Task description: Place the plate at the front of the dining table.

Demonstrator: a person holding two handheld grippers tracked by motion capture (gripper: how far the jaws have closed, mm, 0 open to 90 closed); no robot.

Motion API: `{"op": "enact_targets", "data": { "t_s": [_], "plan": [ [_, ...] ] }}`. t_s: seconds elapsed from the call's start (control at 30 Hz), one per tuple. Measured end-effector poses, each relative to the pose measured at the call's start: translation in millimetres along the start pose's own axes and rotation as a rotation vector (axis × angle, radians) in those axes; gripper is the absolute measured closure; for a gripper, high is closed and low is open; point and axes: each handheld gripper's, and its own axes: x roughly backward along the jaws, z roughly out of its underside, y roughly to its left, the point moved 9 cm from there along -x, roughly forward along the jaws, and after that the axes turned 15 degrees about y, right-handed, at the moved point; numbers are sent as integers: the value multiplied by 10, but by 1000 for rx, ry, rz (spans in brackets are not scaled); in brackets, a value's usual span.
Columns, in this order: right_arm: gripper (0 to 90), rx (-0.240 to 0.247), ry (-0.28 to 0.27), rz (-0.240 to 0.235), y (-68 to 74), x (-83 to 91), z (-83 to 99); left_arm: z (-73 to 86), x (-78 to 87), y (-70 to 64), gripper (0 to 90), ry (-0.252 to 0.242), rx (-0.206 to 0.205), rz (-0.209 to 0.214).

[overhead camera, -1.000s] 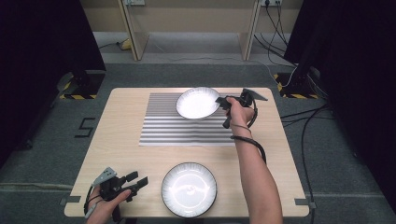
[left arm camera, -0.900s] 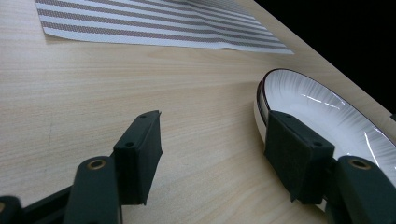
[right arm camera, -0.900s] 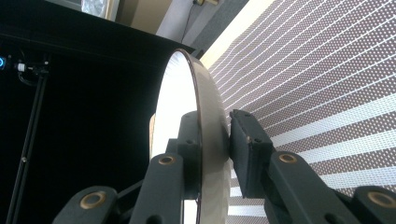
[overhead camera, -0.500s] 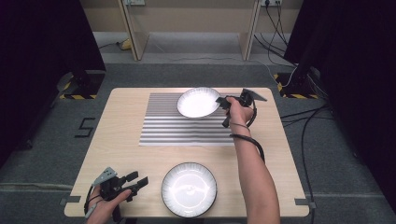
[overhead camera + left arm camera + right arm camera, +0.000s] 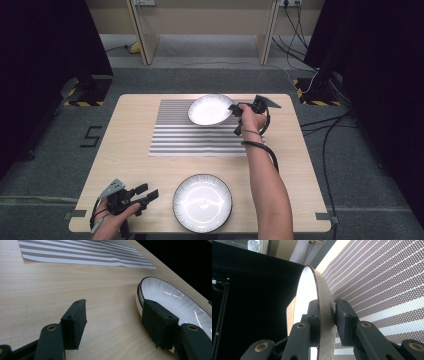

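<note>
A white plate (image 5: 209, 110) with a dark rim hangs tilted just above the far part of the striped mat (image 5: 200, 140). My right gripper (image 5: 234, 111) is shut on its right rim. In the right gripper view the jaws clamp the plate's edge (image 5: 322, 297) from both sides, with the mat (image 5: 387, 290) behind. A second white plate (image 5: 202, 202) lies flat at the table's front edge. My left gripper (image 5: 147, 192) is open near the front left corner, just left of that plate. In the left gripper view its right jaw stands in front of the plate's rim (image 5: 175, 297), and nothing is between the jaws.
The light wooden table (image 5: 135, 150) has bare wood left of the mat and between the mat and the front plate. Cables (image 5: 330, 130) run over the floor at the right. Wooden legs (image 5: 142, 35) of a bench stand beyond the far edge.
The held plate and right hand have drifted very slightly to the left. The left gripper has stayed in place.
</note>
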Motion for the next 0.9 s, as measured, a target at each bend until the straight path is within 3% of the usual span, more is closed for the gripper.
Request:
{"op": "enact_targets", "data": {
  "t_s": [0.7,0.9],
  "plan": [
    [732,-14,2,90,-270,-163,11,6,-4,0,364,2,-2,2],
    [736,-28,3,79,-313,-166,12,9,-12,-3,364,4,-3,2]
  ]
}}
